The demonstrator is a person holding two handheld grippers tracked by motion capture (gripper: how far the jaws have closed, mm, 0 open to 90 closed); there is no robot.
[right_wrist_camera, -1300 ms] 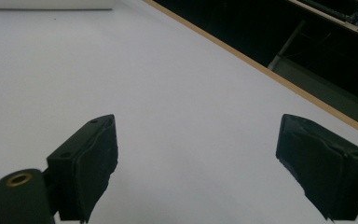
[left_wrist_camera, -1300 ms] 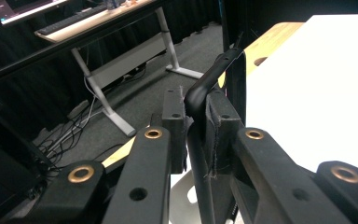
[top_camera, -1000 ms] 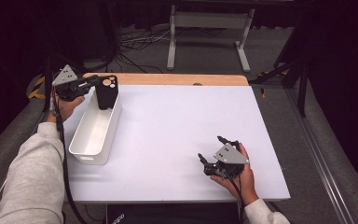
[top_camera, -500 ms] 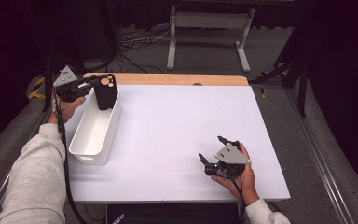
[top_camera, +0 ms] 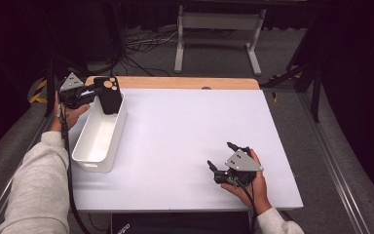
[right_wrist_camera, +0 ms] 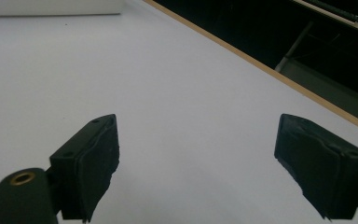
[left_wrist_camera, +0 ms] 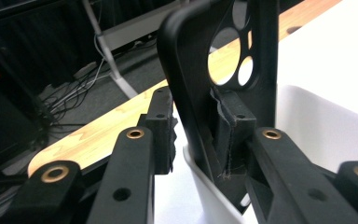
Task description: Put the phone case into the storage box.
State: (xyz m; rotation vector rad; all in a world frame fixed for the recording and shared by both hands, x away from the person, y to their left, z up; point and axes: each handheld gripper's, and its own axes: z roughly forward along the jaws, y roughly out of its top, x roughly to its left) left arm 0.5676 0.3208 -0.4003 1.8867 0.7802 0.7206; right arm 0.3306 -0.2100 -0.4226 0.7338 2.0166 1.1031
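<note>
White desk (top_camera: 185, 131) w/ white plastic bin (top_camera: 99, 138): I'm easing left tongs (left_wrist_camera: 193, 123) off light, stiff black phone case (left_wrist_camera: 205, 70), just loosening; regrip edges. Right tongs (right_wrist_camera: 196, 154) released.

Light grey sleeves, black claw (top_camera: 93, 92) and claw (top_camera: 220, 158), grey three-cornered plates, brass rivets, black cables.

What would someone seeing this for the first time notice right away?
Probably the black phone case standing on end in the far end of the white bin at the table's left, with the left gripper around it, its jaws just opening. One pad touches it; the other stands clear. Near the front right, the right gripper rests open on the bare white table.
</note>
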